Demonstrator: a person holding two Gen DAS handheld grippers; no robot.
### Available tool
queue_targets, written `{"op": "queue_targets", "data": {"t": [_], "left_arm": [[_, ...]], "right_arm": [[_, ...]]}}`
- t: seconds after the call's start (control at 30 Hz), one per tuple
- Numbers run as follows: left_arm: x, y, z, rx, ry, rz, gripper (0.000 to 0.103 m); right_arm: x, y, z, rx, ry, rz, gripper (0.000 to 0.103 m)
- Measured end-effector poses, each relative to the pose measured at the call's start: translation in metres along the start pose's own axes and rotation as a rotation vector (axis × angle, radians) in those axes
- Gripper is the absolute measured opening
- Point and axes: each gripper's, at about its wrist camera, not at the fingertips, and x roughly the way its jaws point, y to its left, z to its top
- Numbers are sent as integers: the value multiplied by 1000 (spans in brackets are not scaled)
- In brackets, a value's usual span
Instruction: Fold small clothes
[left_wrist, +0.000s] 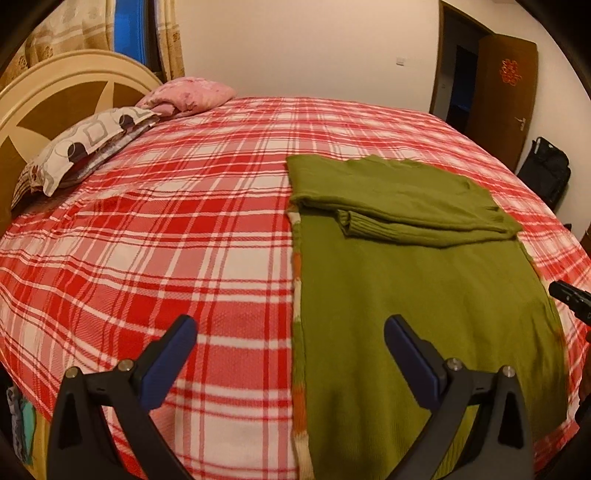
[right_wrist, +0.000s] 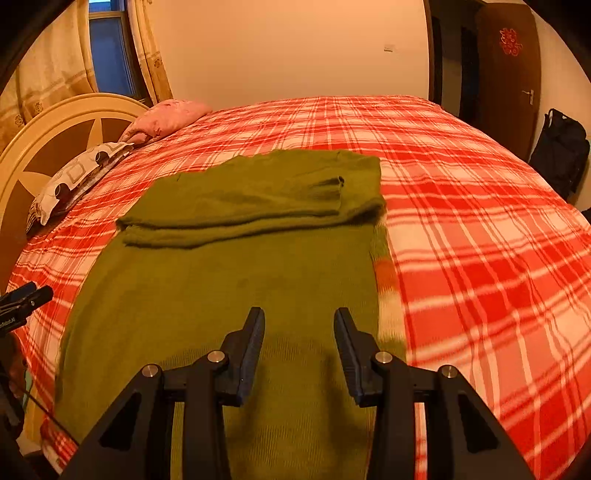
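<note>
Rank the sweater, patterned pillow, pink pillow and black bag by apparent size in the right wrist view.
1. Sweater, by far the largest.
2. Patterned pillow.
3-4. Pink pillow and black bag look alike; distance and fisheye distortion make ranking unsure.

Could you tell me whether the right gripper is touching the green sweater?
Cannot tell. In the right wrist view the open right gripper sits over the green sweater, but no contact or gap shows plainly.

Olive-green sweater (left_wrist: 424, 295) with an orange-and-cream striped edge, lying on a red-and-white plaid bedspread (left_wrist: 184, 229); pink floral pillow (left_wrist: 192, 94) and a white pillow (left_wrist: 81, 144) with brown circles and grey squares at the cream-and-brown headboard (left_wrist: 55, 99); black grippers, blue pads
</note>
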Motion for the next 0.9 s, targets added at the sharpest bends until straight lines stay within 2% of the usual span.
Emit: {"op": "queue_targets", "data": {"t": [0.23,0.6,0.7,0.9], "left_arm": [[-16,-6,-17,39,-1,-9,103],[-23,-16,-49,73,49,-34,103],[-26,-19,-58,81,64,-45,103],[-26,-20,-71,83,95,-50,103]], "right_arm": [[-16,-6,-23,34,11,-7,41],[-31,-3,-55,42,40,-6,42],[-36,1,-65,35,52,-11,48],[-41,1,-78,39,69,-10,48]]}}
